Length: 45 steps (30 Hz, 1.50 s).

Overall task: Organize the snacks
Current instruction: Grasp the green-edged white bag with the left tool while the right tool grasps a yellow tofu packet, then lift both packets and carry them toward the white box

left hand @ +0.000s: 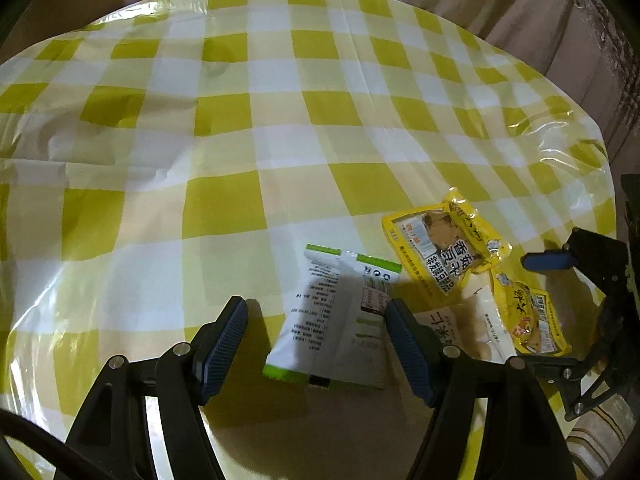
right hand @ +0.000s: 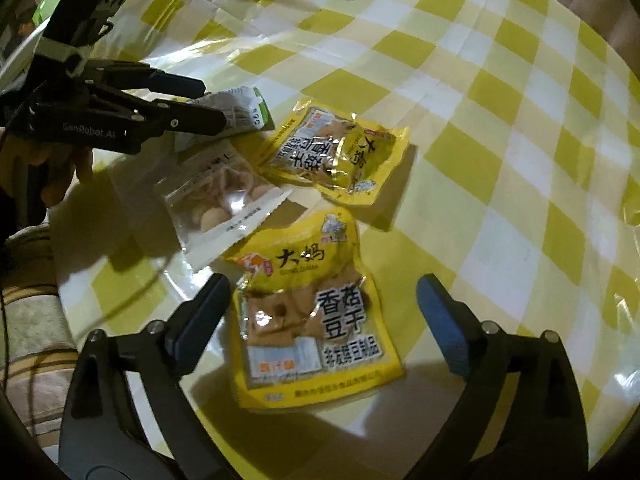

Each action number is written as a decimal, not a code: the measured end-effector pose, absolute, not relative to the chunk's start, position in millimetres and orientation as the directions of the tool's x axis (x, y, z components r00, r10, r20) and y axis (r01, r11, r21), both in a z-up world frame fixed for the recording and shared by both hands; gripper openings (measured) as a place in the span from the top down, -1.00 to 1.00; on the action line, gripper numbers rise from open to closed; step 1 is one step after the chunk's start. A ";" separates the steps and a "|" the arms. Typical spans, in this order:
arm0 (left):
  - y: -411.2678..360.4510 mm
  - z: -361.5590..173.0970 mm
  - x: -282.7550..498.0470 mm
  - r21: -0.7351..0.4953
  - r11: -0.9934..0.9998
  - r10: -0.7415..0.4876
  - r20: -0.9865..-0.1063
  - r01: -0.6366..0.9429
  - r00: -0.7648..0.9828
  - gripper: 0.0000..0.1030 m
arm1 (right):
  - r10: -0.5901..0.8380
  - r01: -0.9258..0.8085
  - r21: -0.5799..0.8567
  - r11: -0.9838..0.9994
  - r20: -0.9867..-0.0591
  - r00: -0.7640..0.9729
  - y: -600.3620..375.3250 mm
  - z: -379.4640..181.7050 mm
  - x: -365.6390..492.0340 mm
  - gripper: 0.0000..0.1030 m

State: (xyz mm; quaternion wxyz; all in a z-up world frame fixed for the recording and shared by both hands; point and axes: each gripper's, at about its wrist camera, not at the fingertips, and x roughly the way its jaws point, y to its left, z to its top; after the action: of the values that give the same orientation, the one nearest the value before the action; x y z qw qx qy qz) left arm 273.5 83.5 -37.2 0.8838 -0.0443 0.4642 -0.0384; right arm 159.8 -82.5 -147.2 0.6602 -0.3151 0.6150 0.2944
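Observation:
A white packet with green ends lies flat on the checked table between the fingers of my left gripper, which stands open without pressing on it. In the right wrist view the same left gripper hovers at this packet. My right gripper points down, open wide, its fingers either side of a yellow tofu packet lying on the cloth. A second yellow packet and a clear bag of round snacks lie between the two grippers. My right gripper's blue pad shows at the right edge.
The round table wears a glossy yellow-and-white checked cloth, with its edge close at the lower left. Striped upholstery lies beyond that edge. A hand holds the left gripper. Beige cushions stand behind the table.

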 end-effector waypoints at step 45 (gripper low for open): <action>62.5 -9.7 177.8 -0.113 0.989 -0.035 -0.806 -0.096 0.591 0.14 | 0.019 -0.567 -0.067 0.821 -0.989 0.144 -128.7 -78.7 108.7 0.38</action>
State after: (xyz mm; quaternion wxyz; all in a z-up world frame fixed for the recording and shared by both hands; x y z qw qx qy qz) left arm 177.8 62.5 -9.7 0.8891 -0.0722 0.4517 0.0173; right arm 108.7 -128.7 -78.7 0.7235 -0.2205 0.6220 0.2026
